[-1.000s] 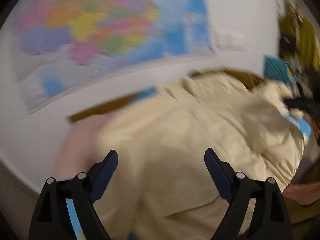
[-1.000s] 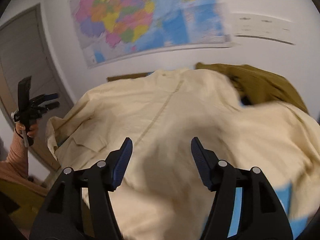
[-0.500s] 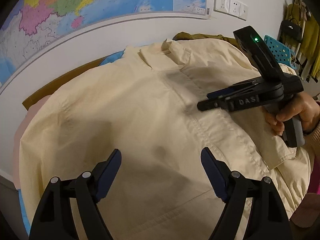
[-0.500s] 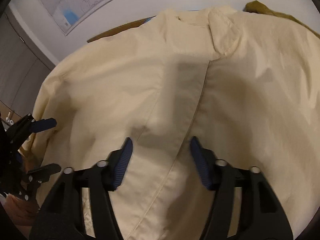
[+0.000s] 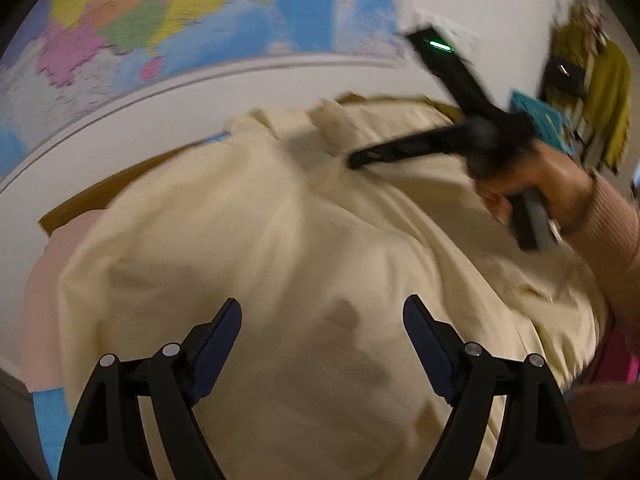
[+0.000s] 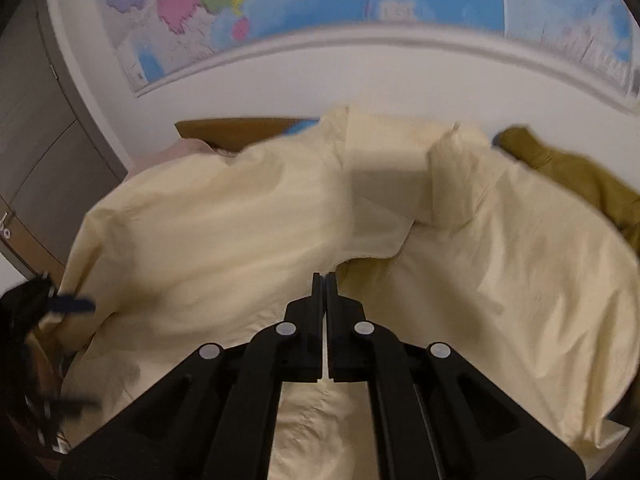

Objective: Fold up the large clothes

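Note:
A large cream shirt (image 5: 280, 248) lies spread front-up over the surface, collar toward the wall. My left gripper (image 5: 322, 332) is open and empty, hovering over the shirt's lower left part. My right gripper (image 6: 325, 280) is shut on the shirt's front edge (image 6: 360, 256) and lifts a flap of it near the middle of the cream shirt (image 6: 224, 232). In the left wrist view the right gripper (image 5: 360, 160) shows, blurred, reaching in near the collar. The left gripper (image 6: 68, 304) shows blurred at the left edge of the right wrist view.
A coloured map (image 6: 320, 4) hangs on the white wall behind. An olive garment (image 6: 580, 176) lies at the back right. A pink cloth (image 5: 44, 280) lies at the left. A grey door (image 6: 36, 128) stands at the far left. Clothes hang on the right (image 5: 604, 84).
My right gripper has shut on the shirt's front edge and raised it, tilting up toward the wall. My left gripper stayed open and shifted slightly over the shirt.

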Available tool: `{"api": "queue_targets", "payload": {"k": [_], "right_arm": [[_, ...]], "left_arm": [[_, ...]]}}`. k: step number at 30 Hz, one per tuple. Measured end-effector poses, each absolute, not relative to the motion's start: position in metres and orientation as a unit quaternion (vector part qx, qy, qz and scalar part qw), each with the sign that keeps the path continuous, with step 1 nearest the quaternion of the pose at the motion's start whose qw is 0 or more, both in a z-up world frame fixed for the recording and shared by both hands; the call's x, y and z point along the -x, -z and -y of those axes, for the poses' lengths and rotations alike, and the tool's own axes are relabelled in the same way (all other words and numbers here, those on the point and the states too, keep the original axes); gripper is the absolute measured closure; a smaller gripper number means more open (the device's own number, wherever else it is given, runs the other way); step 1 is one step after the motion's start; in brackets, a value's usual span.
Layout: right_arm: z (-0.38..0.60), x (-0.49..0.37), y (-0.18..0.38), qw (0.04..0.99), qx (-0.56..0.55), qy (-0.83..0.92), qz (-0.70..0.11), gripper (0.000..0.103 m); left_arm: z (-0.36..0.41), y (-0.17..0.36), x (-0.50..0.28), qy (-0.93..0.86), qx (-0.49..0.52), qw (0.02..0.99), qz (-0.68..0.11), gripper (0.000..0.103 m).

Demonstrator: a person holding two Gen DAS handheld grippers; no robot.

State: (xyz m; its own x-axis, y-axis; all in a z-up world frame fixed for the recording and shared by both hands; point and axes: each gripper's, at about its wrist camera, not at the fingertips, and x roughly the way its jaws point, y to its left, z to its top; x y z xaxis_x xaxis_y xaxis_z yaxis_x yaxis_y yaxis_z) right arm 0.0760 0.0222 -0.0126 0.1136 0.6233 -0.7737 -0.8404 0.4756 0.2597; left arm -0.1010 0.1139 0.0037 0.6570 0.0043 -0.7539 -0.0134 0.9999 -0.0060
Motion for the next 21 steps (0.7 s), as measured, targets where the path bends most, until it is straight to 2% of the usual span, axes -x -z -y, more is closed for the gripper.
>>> {"api": "queue_targets", "payload": {"k": [2, 4, 5, 6, 8, 10, 13, 15, 19, 21], "right_arm": [[-0.026, -0.074, 0.017, 0.738, 0.140, -0.485, -0.449, 0.101], [-0.010, -0.074, 0.011, 0.753, 0.140, -0.471, -0.438, 0.076], [0.003, -0.074, 0.004, 0.755, 0.121, -0.471, -0.440, 0.068], [0.020, -0.075, -0.005, 0.751, 0.093, -0.481, -0.444, 0.061], [0.072, -0.062, -0.035, 0.754, 0.057, -0.507, -0.414, 0.056], [0.122, -0.046, -0.056, 0.762, 0.034, -0.519, -0.386, 0.035], [0.201, -0.018, -0.064, 0.777, 0.008, -0.506, -0.374, 0.032], [0.253, -0.001, -0.051, 0.780, -0.023, -0.486, -0.394, 0.028], [0.307, 0.014, -0.005, 0.777, -0.061, -0.438, -0.447, 0.028], [0.314, 0.023, 0.019, 0.763, -0.075, -0.443, -0.464, 0.033]], "left_arm": [[-0.097, 0.012, 0.104, 0.022, -0.020, 0.900, -0.434, 0.023], [-0.087, 0.026, 0.100, 0.039, -0.025, 0.891, -0.453, 0.021], [-0.079, 0.038, 0.099, 0.042, -0.032, 0.883, -0.467, 0.021], [-0.075, 0.043, 0.099, 0.043, -0.039, 0.880, -0.471, 0.021], [-0.071, 0.050, 0.100, 0.042, -0.045, 0.878, -0.474, 0.021], [-0.072, 0.047, 0.101, 0.045, -0.033, 0.881, -0.469, 0.021], [-0.079, 0.037, 0.104, 0.066, -0.010, 0.888, -0.455, 0.020], [-0.076, 0.031, 0.108, 0.074, -0.012, 0.892, -0.447, 0.020], [-0.059, 0.032, 0.103, 0.089, -0.034, 0.886, -0.453, 0.020], [-0.047, 0.033, 0.095, 0.096, -0.041, 0.882, -0.459, 0.020]]}}
